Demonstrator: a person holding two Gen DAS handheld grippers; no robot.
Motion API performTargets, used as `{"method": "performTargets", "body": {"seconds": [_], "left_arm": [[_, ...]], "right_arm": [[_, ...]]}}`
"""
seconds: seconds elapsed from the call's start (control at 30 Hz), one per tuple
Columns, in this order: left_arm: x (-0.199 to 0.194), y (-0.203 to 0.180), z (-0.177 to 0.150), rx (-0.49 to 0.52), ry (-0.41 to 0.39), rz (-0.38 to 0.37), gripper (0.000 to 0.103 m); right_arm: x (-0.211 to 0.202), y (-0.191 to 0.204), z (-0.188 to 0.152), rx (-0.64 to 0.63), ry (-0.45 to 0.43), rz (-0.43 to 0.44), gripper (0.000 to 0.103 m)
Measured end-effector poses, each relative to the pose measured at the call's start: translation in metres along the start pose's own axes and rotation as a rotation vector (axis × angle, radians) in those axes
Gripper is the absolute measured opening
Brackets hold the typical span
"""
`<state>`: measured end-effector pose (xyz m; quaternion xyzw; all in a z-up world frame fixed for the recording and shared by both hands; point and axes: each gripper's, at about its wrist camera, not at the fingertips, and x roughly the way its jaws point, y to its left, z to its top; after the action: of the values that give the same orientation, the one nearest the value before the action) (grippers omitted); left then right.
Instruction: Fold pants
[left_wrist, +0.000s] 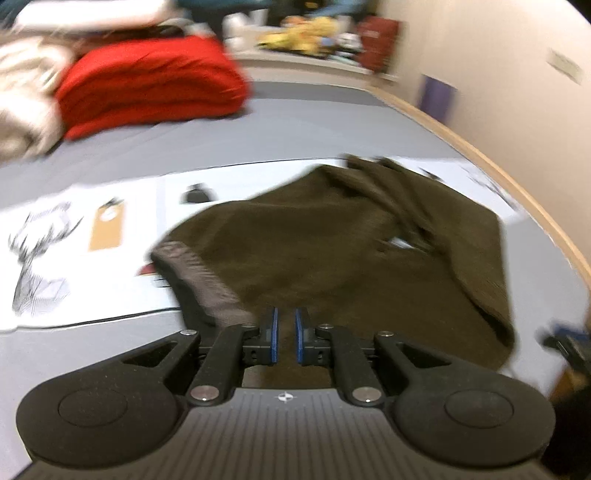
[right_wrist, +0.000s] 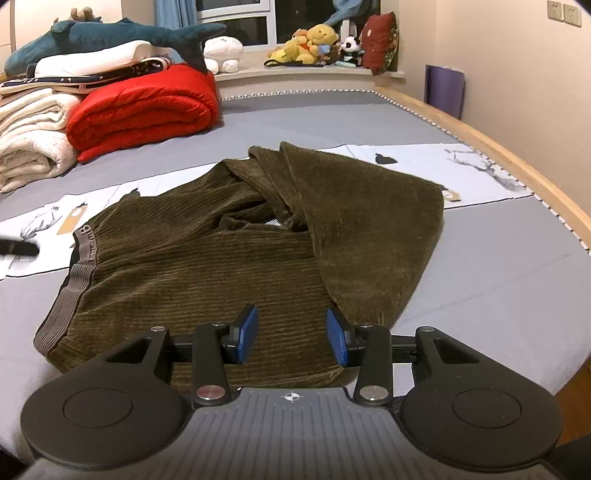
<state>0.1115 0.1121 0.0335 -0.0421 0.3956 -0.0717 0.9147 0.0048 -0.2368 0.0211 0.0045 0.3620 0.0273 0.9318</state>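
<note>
Pants (right_wrist: 236, 258) of olive-brown corduroy lie partly folded on the grey bed (right_wrist: 480, 266), the legs doubled back over the body and the grey elastic waistband (right_wrist: 70, 291) running along the left edge. Only the right wrist view is sharp: it shows the ribbed weave, lettering on the waistband, a red quilt (right_wrist: 144, 107) beside a stack of cream blankets (right_wrist: 29, 140), a blue shark plush (right_wrist: 103, 37) on top, and soft toys (right_wrist: 314, 44) on the window ledge. The left wrist view is smeared by motion, so the pants (left_wrist: 332, 251) read as a dark mass and the red quilt (left_wrist: 147, 85) as a blur; it does, however, show more of the white printed sheet (left_wrist: 92, 258) to the left, with a deer drawing and a tan tag. The left gripper (left_wrist: 285, 338) has its blue pads close together with a narrow gap, over the near edge of the pants by the waistband; whether cloth is pinched there cannot be told. The right gripper (right_wrist: 291, 338) is spread wide, its pads (right_wrist: 247, 332) apart above the corduroy and gripping nothing.
</note>
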Motion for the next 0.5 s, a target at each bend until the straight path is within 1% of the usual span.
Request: {"method": "performTargets", "body": {"seconds": [0.03, 0.07, 0.1, 0.13, 0.17, 0.2, 0.23, 0.27, 0.37, 0.4, 0.5], "left_arm": [[0.011, 0.019, 0.000, -0.051, -0.007, 0.007, 0.010], [0.024, 0.040, -0.004, -0.114, 0.005, 0.016, 0.011], [0.041, 0.059, -0.005, -0.186, 0.060, 0.027, 0.012], [0.056, 0.075, -0.004, -0.279, 0.135, 0.042, 0.012], [0.067, 0.091, -0.004, -0.391, 0.150, 0.002, 0.017], [0.073, 0.100, -0.003, -0.450, 0.151, -0.035, 0.031], [0.080, 0.106, -0.002, -0.482, 0.163, -0.050, 0.039], [0.087, 0.110, -0.001, -0.494, 0.178, -0.048, 0.050], [0.108, 0.117, -0.001, -0.526, 0.233, -0.056, 0.055], [0.113, 0.120, -0.001, -0.536, 0.241, -0.061, 0.061], [0.126, 0.116, -0.002, -0.525, 0.251, -0.055, 0.066]], "right_arm": [[0.001, 0.000, 0.000, 0.004, 0.007, 0.006, 0.044], [0.002, 0.000, 0.001, 0.007, 0.014, 0.010, 0.044], [0.003, 0.000, 0.001, 0.011, 0.019, 0.014, 0.044], [0.003, 0.001, 0.001, 0.014, 0.023, 0.017, 0.045], [0.005, 0.001, 0.002, 0.016, 0.027, 0.020, 0.045], [0.006, 0.002, 0.002, 0.017, 0.032, 0.025, 0.046], [0.008, 0.004, 0.003, 0.015, 0.036, 0.032, 0.046], [0.009, 0.006, 0.004, 0.010, 0.038, 0.038, 0.047], [0.015, 0.011, 0.007, -0.007, 0.038, 0.040, 0.049], [0.016, 0.012, 0.008, -0.010, 0.040, 0.040, 0.049], [0.022, 0.015, 0.011, -0.012, 0.050, 0.043, 0.049]]}}
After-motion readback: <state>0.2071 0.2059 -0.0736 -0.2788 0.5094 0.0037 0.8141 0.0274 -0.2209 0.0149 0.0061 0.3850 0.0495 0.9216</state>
